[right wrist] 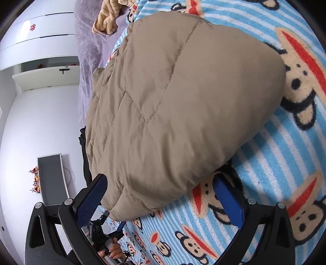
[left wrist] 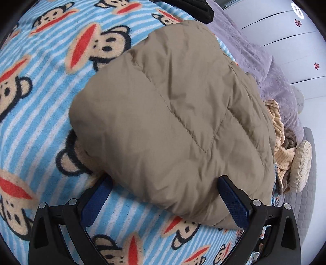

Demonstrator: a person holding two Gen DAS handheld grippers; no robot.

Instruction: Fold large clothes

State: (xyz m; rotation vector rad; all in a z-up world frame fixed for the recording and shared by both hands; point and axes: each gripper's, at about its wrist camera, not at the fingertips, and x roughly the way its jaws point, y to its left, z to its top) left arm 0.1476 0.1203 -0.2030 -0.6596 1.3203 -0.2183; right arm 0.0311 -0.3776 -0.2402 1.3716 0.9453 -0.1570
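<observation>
A tan quilted puffer jacket point(left wrist: 169, 114) lies folded into a thick bundle on a blue striped fleece blanket with monkey faces point(left wrist: 40, 122). My left gripper point(left wrist: 164, 183) is open, its blue-padded fingers point(left wrist: 234, 201) straddling the bundle's near edge without pinching it. In the right wrist view the jacket point(right wrist: 179, 106) fills the middle. My right gripper point(right wrist: 160, 181) is open too; one finger sits at the jacket's left corner, the other on the blanket point(right wrist: 275, 163) beside it. Low in that view a hand point(right wrist: 114, 251) holds a black gripper handle.
A purple plush blanket point(left wrist: 264, 67) and a crumpled beige striped fleece point(left wrist: 279, 130) lie beyond the jacket, with a round cream cushion point(left wrist: 302, 163) beside them. White wardrobe doors point(left wrist: 289, 40) stand behind. A black cloth point(left wrist: 195, 8) lies at the bed's far edge.
</observation>
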